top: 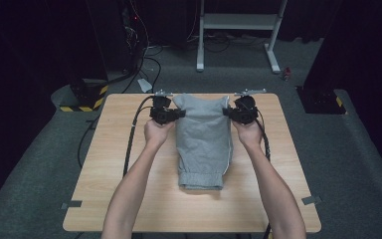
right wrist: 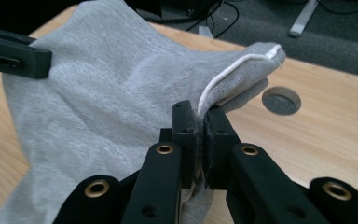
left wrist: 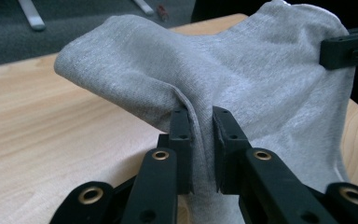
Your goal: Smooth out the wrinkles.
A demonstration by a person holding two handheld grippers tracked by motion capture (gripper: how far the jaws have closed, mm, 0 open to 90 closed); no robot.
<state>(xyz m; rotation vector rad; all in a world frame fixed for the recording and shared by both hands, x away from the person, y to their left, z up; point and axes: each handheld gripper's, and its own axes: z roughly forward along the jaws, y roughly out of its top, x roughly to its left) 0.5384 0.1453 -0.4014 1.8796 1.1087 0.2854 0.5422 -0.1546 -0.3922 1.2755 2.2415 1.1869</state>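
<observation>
Forearms enter cut off at the near edge; my left gripper [top: 165, 115] and right gripper [top: 240, 114] each pinch a far corner of the grey trousers [top: 202, 144], mid-table [top: 129, 199], their underside hidden.

The worktop [top: 129, 199] is light wood with a plain grain, sitting on grey carpet [top: 343, 149] in a pretty dark room. There's a round cable hole [right wrist: 281, 100] cut into the wood near one corner. Behind the far edge stands a white metal frame [top: 238, 22] with splayed feet, and a small red object [top: 286, 73] lies on the floor just beside its right foot. Off to the left — a black base with yellow-and-black hazard stripes [top: 87, 97], with loose black cables [top: 146, 55] running over the carpet near it. Bits of grey tape [top: 72, 204] mark the carpet by the near corners.
</observation>
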